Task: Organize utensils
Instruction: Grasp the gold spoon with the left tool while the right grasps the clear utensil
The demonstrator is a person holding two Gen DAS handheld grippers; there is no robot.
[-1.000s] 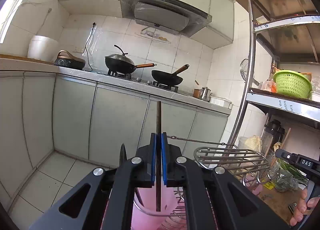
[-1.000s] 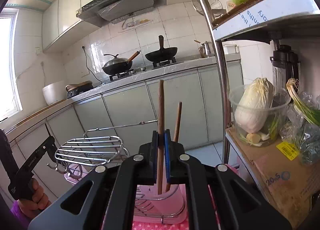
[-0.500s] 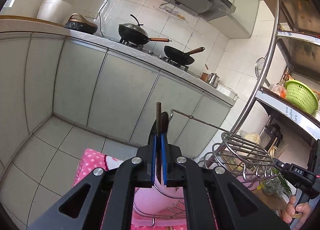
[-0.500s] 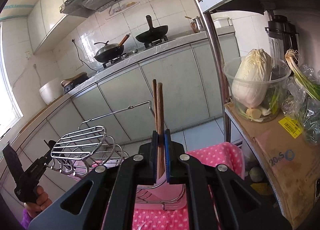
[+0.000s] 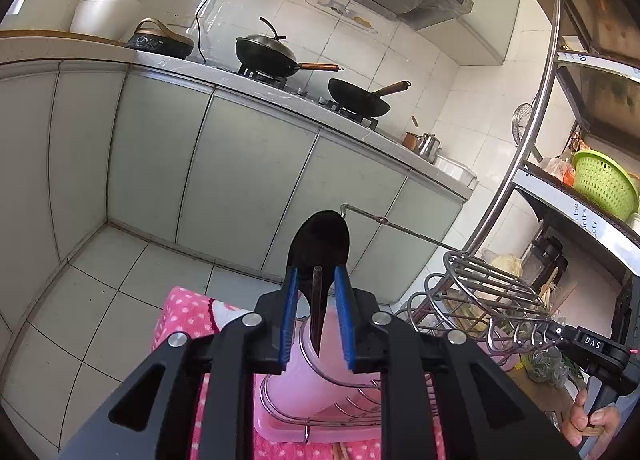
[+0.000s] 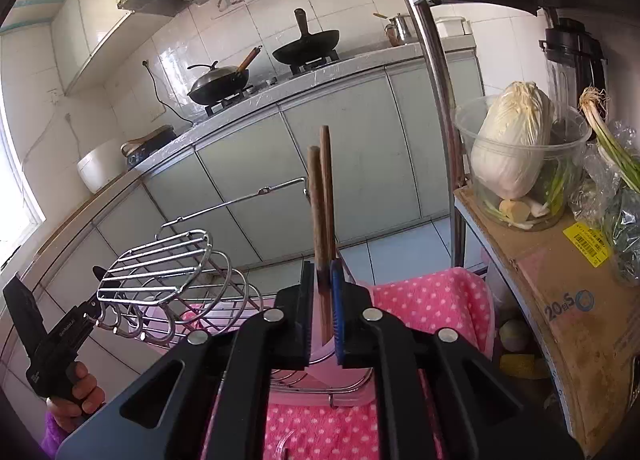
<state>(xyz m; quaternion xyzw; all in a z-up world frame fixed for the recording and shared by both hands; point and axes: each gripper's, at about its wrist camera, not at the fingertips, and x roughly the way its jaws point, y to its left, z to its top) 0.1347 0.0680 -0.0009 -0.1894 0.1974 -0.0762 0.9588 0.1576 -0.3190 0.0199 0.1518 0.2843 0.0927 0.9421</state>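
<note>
The left gripper [image 5: 318,316] has just been opening – its blue pads stand clear of the dark chopstick [image 5: 317,312] upright between them, a black spoon [image 5: 320,246] just beyond. The right gripper [image 6: 322,314] has also been parting (only slightly), two brown chopsticks [image 6: 322,220] in its gap, touching or not I cannot tell – both stand in the pink holder [image 5: 304,384] below.

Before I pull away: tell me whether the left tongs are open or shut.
Open. The left tongs have just been opening; the dark stick stands free between the blue pads.
</note>
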